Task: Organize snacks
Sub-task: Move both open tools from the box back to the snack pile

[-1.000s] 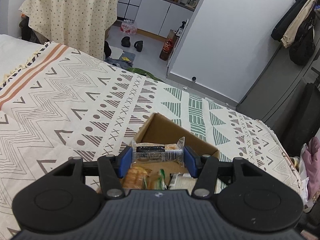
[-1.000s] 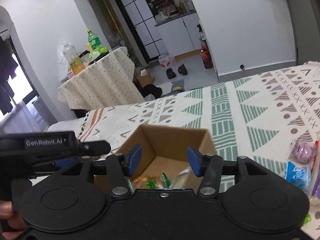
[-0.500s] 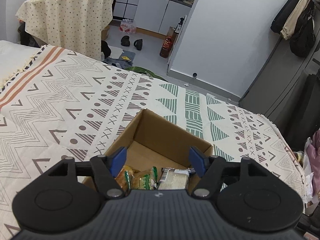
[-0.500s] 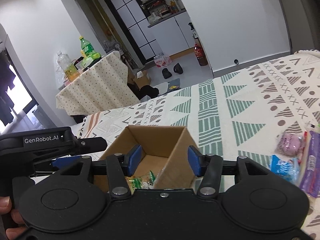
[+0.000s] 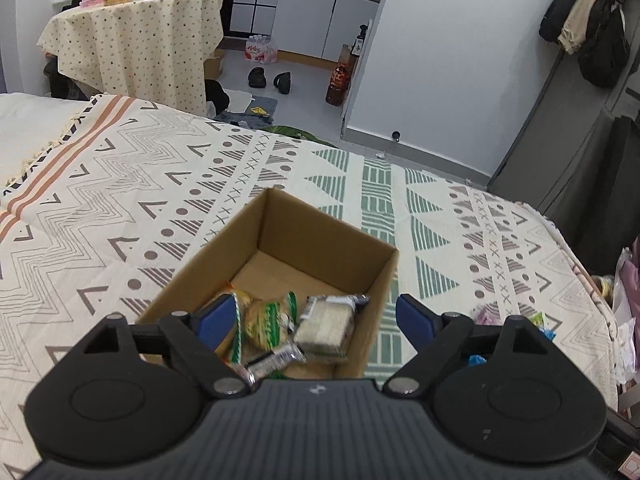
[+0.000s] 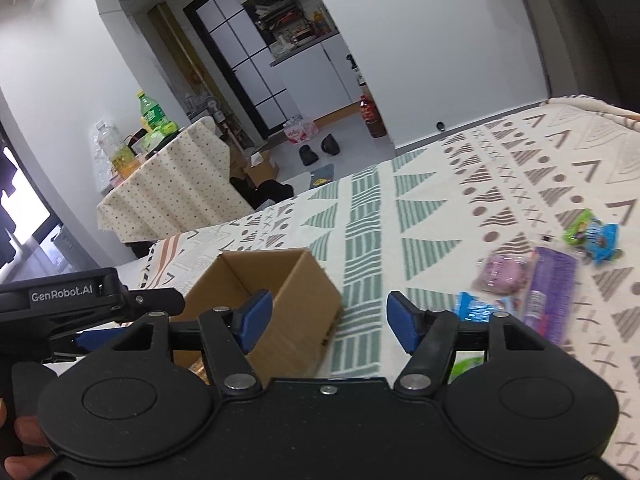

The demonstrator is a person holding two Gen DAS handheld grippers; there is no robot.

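An open cardboard box [image 5: 320, 236] [image 6: 288, 280] stands on the patterned bedspread. Inside it lie several wrapped snacks: a green-striped cookie pack [image 5: 266, 320], a pale wafer block [image 5: 326, 326] and a clear-wrapped bar [image 5: 272, 358]. My left gripper [image 5: 314, 318] hangs open just above the box's near side, with nothing between its fingers. My right gripper [image 6: 328, 320] is open too, beside the box's right corner. To the right on the bedspread lie loose snacks: a pink pack [image 6: 502, 274], a purple pack [image 6: 550, 292], blue packs [image 6: 602, 240] and a green one [image 6: 578, 230].
The bedspread [image 5: 120, 208] covers a bed with open cloth left of the box. Beyond the bed stand a draped table with bottles [image 5: 136, 36], shoes on the floor [image 5: 270, 80] and a white wall [image 5: 460, 60]. A hand [image 6: 24, 436] holds the left gripper's handle.
My left gripper let go of the clear-wrapped bar, which now lies in the box, and opened wider. My right gripper swung right, away from the box toward the loose snacks.
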